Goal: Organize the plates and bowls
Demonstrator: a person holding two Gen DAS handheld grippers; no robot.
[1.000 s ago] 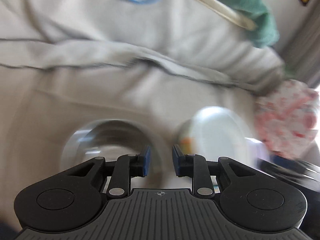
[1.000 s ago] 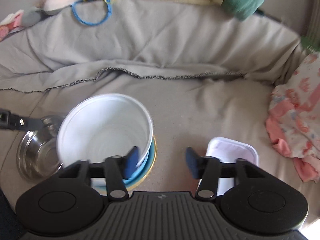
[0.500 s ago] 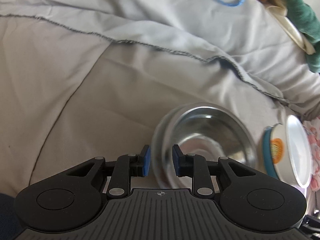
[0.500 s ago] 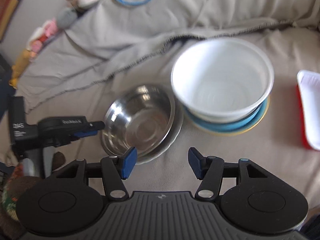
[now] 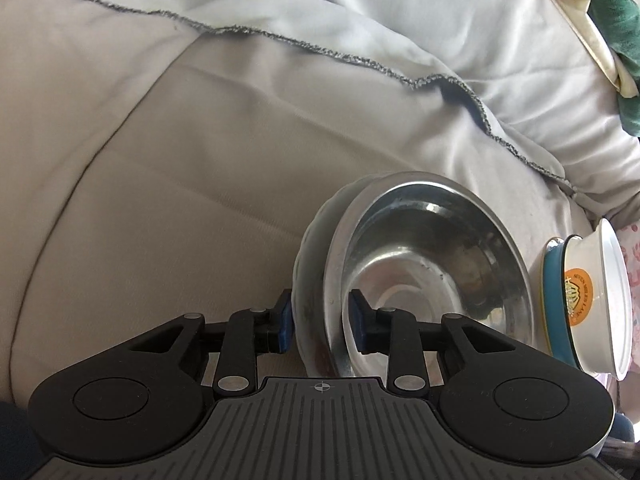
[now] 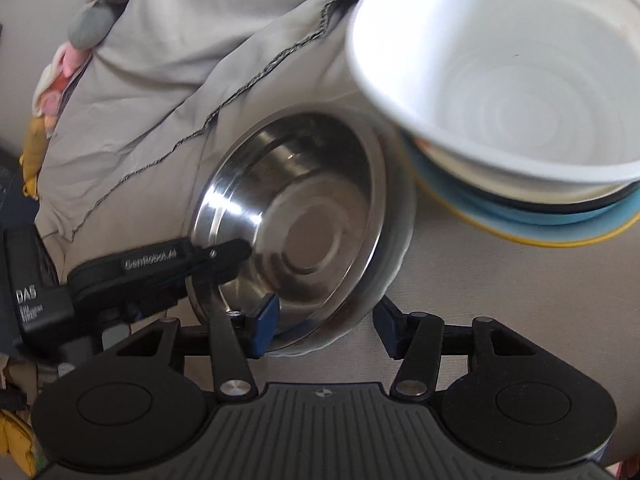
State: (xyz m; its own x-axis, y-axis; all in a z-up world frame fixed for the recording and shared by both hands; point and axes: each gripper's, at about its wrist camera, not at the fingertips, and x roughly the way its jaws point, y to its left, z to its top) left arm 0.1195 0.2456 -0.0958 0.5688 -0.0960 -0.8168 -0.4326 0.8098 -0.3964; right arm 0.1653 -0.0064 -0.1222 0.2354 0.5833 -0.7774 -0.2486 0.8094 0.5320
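A steel bowl (image 5: 432, 264) sits in a pale plate (image 5: 310, 240) on the grey sofa cover. My left gripper (image 5: 318, 320) has one finger outside the plate's rim and one inside the bowl, close to the rims; whether it grips is unclear. It also shows in the right wrist view (image 6: 216, 258), reaching over the bowl's (image 6: 296, 216) left edge. My right gripper (image 6: 326, 326) is open, its fingers astride the near rim of the bowl and plate. A white bowl (image 6: 508, 72) stands on a blue plate (image 6: 560, 220) to the right; it also shows in the left wrist view (image 5: 600, 292).
Grey sofa cover (image 5: 200, 160) with a folded hem runs behind the dishes. Soft toys (image 6: 92, 20) lie at the far left. A green cloth (image 5: 616, 20) hangs at the back right, and a pink floral cloth (image 5: 632, 256) lies beyond the white bowl.
My left gripper has moved in over the plate and bowl's near rim. My right gripper has swung left and closed in on the steel bowl, leaving the white bowl at upper right.
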